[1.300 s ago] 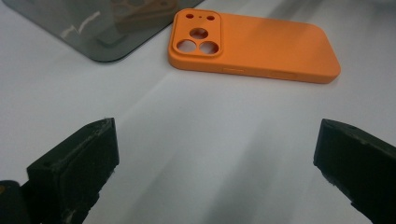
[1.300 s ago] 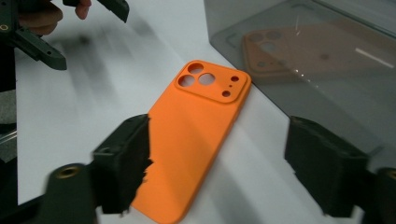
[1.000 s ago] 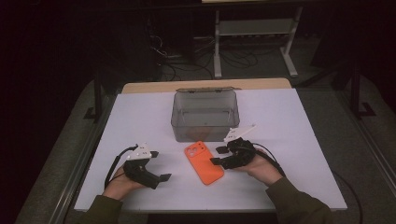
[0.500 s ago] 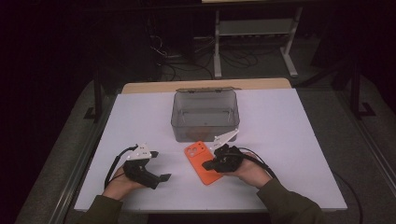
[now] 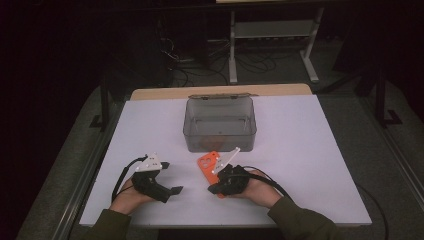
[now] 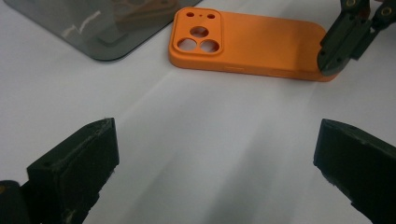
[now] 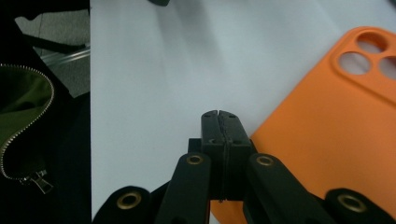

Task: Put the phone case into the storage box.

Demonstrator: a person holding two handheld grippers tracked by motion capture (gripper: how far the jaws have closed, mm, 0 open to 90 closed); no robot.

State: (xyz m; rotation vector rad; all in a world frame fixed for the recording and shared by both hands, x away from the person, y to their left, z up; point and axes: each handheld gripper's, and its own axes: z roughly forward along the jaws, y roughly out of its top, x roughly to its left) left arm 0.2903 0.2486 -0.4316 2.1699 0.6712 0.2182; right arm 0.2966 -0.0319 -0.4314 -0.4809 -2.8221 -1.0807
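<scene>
The right gripper [image 5: 214, 189] has its jaws pressed flat together, pad against pad, with nothing between them; they have just been closing. In the right gripper view the shut tips [image 7: 220, 122] sit at the near end of the orange phone case [image 7: 327, 135], right beside its edge, low over the white tabletop [image 7: 154, 79]. The left gripper view shows that same gripper [image 6: 332, 63] touching the end of the case opposite the camera cut-outs.

The left gripper [image 5: 172, 190] stands wide open, its two jaws far apart over bare tabletop and holding nothing. It rests near the front edge of the tabletop, towards the left corner, well apart from the case.

The phone case [image 5: 209, 164] lies flat, back side up, near the middle of the front edge, just in front of the clear grey box [image 5: 220, 125], which stands open towards the tabletop's far edge
</scene>
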